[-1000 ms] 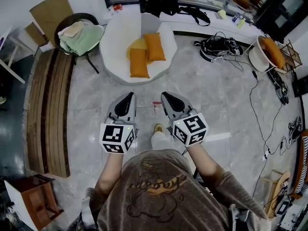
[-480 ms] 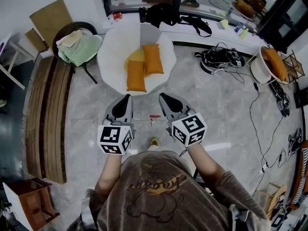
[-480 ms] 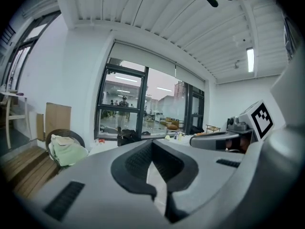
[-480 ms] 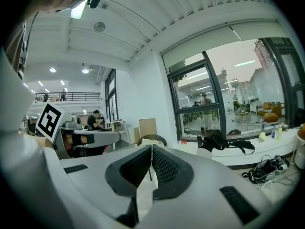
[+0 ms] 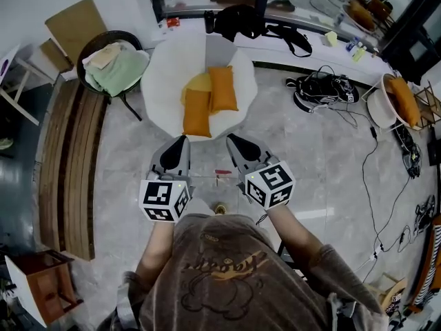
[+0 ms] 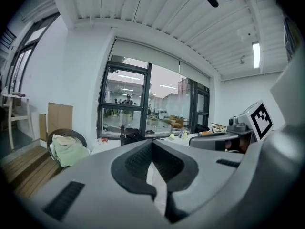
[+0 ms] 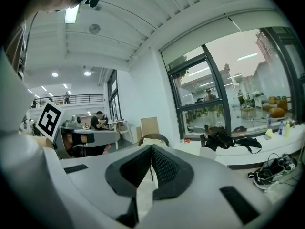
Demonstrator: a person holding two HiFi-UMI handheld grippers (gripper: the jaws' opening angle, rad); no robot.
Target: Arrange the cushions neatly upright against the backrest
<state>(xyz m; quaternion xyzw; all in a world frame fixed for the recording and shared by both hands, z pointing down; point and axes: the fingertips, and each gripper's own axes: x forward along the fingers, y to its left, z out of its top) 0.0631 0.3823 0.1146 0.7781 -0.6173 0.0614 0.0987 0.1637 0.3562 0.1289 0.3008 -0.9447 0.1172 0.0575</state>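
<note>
Ahead of me stands a round white chair with cushions lying on its seat. Two are orange cushions, side by side and flat, and a yellow cushion lies partly hidden behind them. My left gripper and right gripper are held side by side above the marble floor, just short of the chair's front edge. Both are shut with nothing between the jaws. In the left gripper view the left gripper has its tips touching; the right gripper shows the same in its own view.
A dark round chair with green cloth stands left of the white one. Wooden planks lie along the left. A black bag rests on the window ledge. Cables and a black bundle lie at the right, near another chair with an orange cushion.
The view has shifted: the white chair and cushions now sit slightly nearer to the grippers. Both grippers stay shut and side by side.
</note>
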